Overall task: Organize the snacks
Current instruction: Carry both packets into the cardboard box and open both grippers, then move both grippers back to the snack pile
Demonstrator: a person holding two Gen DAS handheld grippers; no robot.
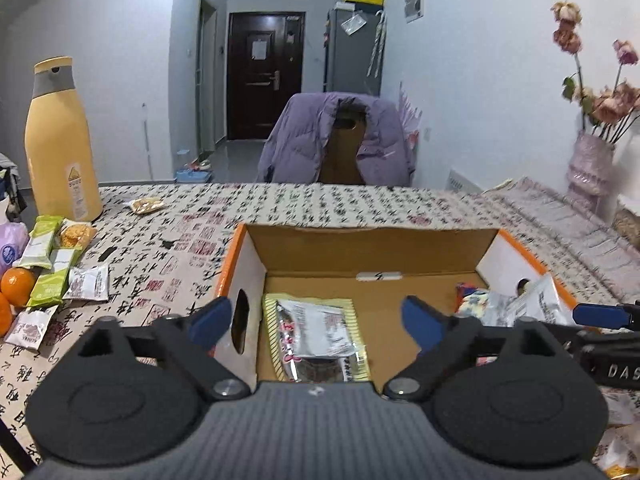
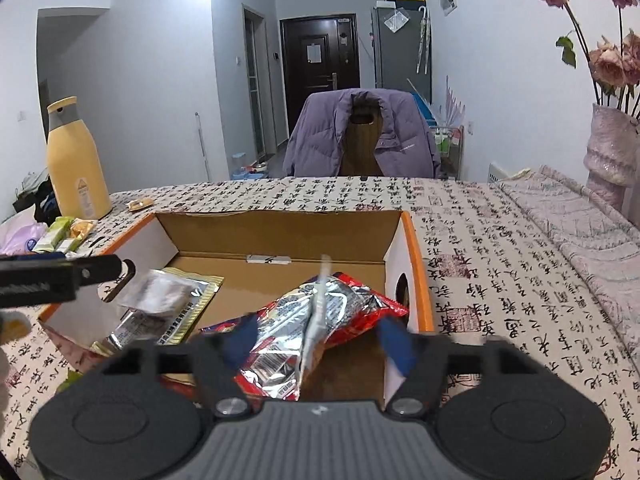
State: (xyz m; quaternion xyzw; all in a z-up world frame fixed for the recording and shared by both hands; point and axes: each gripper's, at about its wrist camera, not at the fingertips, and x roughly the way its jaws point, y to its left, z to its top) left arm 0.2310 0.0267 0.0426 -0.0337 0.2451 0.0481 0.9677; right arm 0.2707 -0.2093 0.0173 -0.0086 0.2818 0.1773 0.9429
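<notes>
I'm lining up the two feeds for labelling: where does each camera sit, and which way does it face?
Left wrist: on the left gripper, jaws open, over the cardboard box's left end; faces the purple jacket; right gripper's fingertip enters at right.
Right wrist: on the right gripper, jaws open around the red snack bag, over the box's right end; same heading; left gripper's finger enters at left.
Shared: box, jacket, yellow bottle.
</notes>
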